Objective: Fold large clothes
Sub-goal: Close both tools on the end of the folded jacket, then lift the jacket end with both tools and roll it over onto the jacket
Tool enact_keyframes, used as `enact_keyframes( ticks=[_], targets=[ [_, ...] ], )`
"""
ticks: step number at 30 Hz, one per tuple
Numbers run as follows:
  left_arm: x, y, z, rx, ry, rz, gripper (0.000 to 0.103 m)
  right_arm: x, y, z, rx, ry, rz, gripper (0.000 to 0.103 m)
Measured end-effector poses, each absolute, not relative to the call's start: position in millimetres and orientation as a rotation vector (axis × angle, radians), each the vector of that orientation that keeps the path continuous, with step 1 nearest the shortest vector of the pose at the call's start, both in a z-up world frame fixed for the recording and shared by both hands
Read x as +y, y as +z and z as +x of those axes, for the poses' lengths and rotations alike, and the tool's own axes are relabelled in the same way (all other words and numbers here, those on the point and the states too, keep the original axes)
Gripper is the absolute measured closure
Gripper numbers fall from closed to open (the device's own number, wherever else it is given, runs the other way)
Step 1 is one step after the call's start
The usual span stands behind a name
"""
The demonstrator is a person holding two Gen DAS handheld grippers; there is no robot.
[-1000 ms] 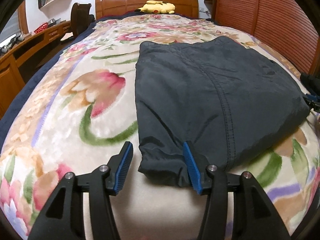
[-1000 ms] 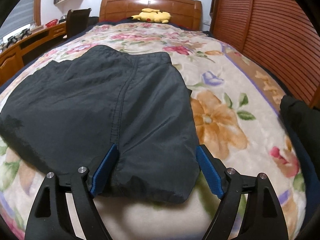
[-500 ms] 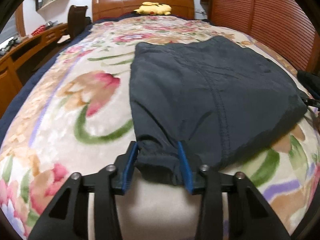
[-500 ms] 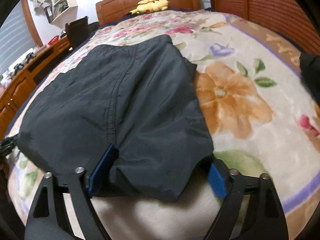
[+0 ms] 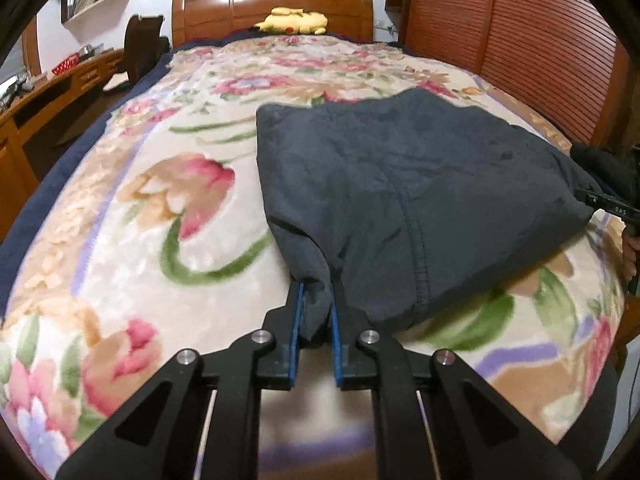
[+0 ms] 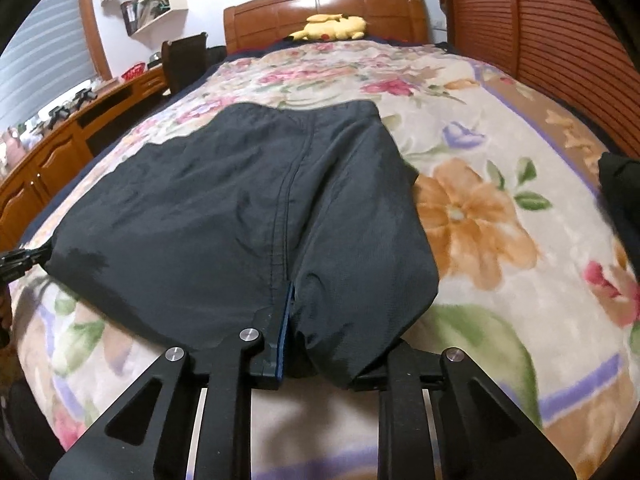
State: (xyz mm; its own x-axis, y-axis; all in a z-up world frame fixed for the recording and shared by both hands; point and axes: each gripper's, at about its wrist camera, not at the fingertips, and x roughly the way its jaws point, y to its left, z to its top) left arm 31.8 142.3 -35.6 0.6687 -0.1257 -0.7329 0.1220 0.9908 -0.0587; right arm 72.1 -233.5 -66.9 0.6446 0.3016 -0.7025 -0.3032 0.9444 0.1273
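The bed (image 5: 168, 216), covered in a floral blanket, fills both views. On it lies the dark garment (image 5: 408, 200), spread flat across the middle of the blanket with a stitched seam running from its far edge toward the cameras; its near hem sits at the 6 o'clock edge of the cloth. A wooden headboard (image 5: 272, 4) stands at 12 o'clock with a yellow plush toy (image 5: 294, 21) in front of it, both well apart from the work.

The left gripper (image 5: 317, 316) has its jaws closing, drawn narrow, with the near left corner of the hem bunched between the blue pads and cloth puckered above them. The right gripper (image 6: 316, 320) also has its jaws closing on the near right corner; only one blue pad shows, the other is buried under the fabric draped over it, so the bite depth on that side cannot be confirmed.

Assessment: the step in hand is securing both near corners ahead of folding the hem toward 12 o'clock. To do it well, both grips should be firm before any lift, and should take both layers of cloth, not just the top one. The two corners should rise together and level, keeping the hem taut between them so the seam stays straight. Risk: the slick fabric slipping from the right jaws.
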Motion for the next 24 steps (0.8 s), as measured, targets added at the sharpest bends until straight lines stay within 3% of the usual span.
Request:
enact_keyframes(
  ticks=[15,24],
  targets=[
    [106,-5,-80,0.772,-0.197,0.119,0.095,-251,-11,-30,0.729,0.373,-0.192,0.087],
    [114,-9,-100,0.747,-0.171,0.022,0.086,-247,-33,-33,0.769,0.326,-0.231,0.086]
  ],
)
